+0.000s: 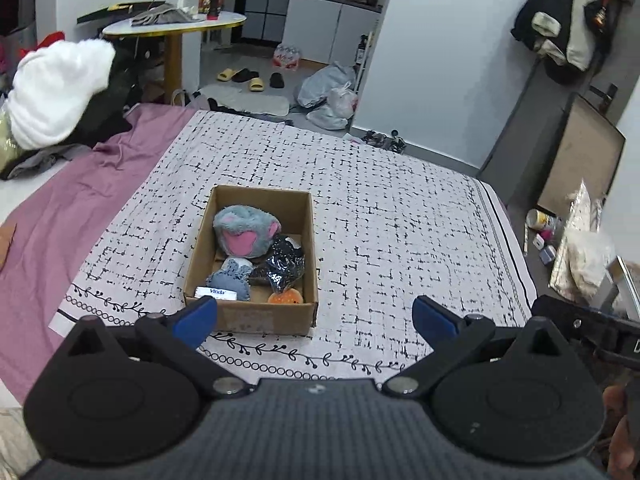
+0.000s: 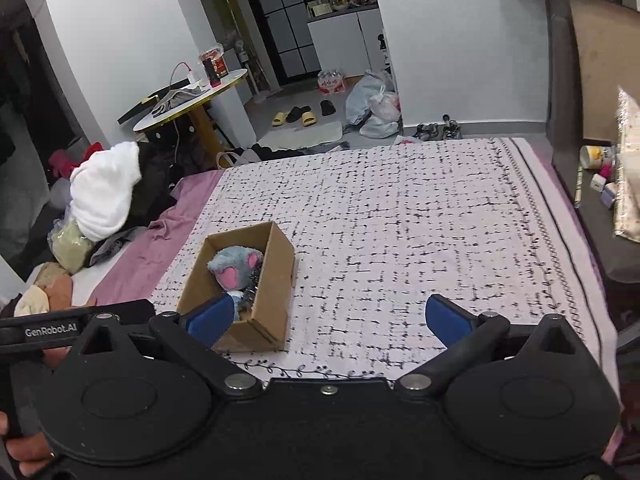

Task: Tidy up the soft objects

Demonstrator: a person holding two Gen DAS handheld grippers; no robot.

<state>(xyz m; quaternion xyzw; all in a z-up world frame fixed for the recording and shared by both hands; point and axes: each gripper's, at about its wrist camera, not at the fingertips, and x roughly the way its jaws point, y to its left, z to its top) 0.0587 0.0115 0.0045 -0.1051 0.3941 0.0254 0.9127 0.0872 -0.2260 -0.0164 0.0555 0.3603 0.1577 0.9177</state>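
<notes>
Box [image 1: 250,320] contents show fully from left only.

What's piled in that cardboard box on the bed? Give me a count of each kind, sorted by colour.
Inside the cardboard box, seen from the left wrist view:
Grey-and-pink plush toy: 1
Blue-grey fabric toy: 1
Black speckled soft item: 1
Orange soft item: 1
White tissue pack: 1
Total: 5

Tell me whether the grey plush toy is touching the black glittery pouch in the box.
Touching. The left wrist view shows the grey plush toy pressed against the black glittery pouch, no gap.
</notes>
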